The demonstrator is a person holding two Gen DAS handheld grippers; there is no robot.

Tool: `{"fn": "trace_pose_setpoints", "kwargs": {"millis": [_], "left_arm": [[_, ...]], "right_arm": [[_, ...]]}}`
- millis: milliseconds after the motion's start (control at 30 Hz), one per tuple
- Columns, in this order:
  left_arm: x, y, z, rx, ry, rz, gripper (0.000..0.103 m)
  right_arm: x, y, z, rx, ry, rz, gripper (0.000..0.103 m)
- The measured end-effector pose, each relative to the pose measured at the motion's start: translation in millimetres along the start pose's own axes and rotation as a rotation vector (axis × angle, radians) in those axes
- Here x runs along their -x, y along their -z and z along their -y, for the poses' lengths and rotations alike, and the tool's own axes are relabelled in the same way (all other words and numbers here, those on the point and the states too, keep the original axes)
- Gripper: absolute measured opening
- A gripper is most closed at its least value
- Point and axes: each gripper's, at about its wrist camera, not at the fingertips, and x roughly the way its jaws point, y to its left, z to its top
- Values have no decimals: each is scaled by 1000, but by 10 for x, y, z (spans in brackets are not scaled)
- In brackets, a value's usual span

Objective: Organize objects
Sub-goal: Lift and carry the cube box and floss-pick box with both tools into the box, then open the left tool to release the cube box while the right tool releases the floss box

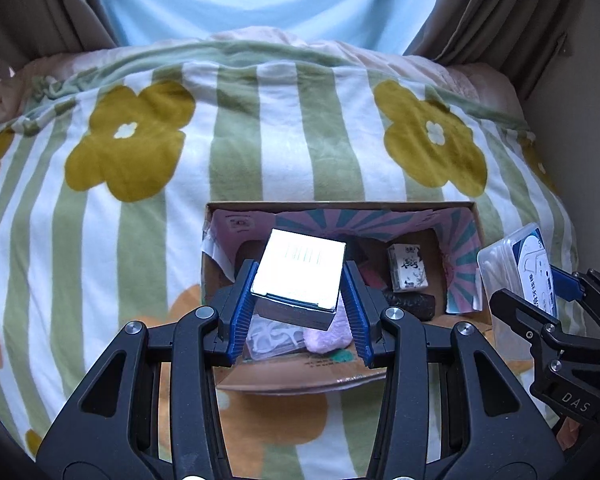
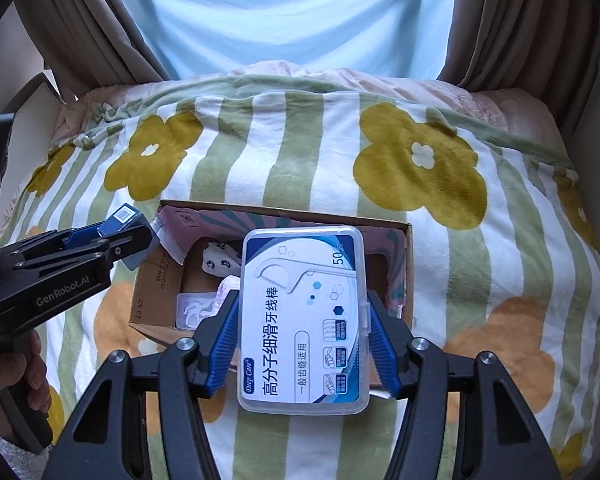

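Note:
My left gripper (image 1: 299, 280) is shut on a small box (image 1: 300, 256) with a glossy white top, held just above the open cardboard box (image 1: 340, 205) on the flowered blanket. In the right wrist view the left gripper (image 2: 128, 236) sits at the left, over the cardboard box's (image 2: 156, 288) left wall, with the small box's (image 2: 126, 214) barcode end showing. My right gripper (image 2: 303, 300) is shut on a clear floss-pick case (image 2: 304, 320) over the box's right half. The left wrist view shows this right gripper (image 1: 556, 300) and case (image 1: 516, 268) at the box's right edge.
Inside the cardboard box lie a white patterned pack (image 1: 408, 268), a black roll (image 1: 412, 304), a lilac fluffy item (image 1: 328, 332) and a clear bag of white pieces (image 1: 268, 336). A striped blanket (image 1: 140, 240) covers the bed. Curtains (image 2: 500, 20) hang behind. A hand (image 2: 32, 372) grips the left handle.

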Motion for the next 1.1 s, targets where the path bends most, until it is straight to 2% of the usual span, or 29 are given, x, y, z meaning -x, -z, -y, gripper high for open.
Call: {"fn": "trace_pose_setpoints", "kwargs": {"millis": [167, 367, 733, 800, 833, 867, 900, 933, 1033, 1100], "left_arm": [[-595, 33, -98, 23, -7, -73, 39], [-1018, 94, -187, 11, -40, -126, 39], [-1218, 111, -211, 15, -61, -166, 39], [-1218, 83, -177, 0, -58, -171, 39], [-1195, 70, -155, -8, -67, -160, 45], [-1169, 54, -142, -11, -64, -150, 76], [-1151, 37, -132, -8, -50, -145, 100], [-1119, 21, -114, -2, 2, -131, 103], [-1106, 1, -29, -14, -33, -139, 103], [-1122, 9, -9, -6, -18, -144, 103]], "right_arm": [[-549, -4, -16, -4, -31, -78, 55], [-977, -28, -85, 45, -82, -116, 55], [-1196, 0, -96, 171, -149, -97, 55], [-1214, -2, -119, 219, -162, -114, 62], [-1209, 10, -137, 247, -156, -111, 81], [-1184, 28, -147, 278, -151, -98, 98], [-1151, 50, -152, 307, -153, -82, 103], [-1119, 75, -152, 332, -161, -70, 103], [-1084, 162, -145, 375, -175, -77, 103], [-1081, 214, -138, 390, -166, -80, 103]]}}
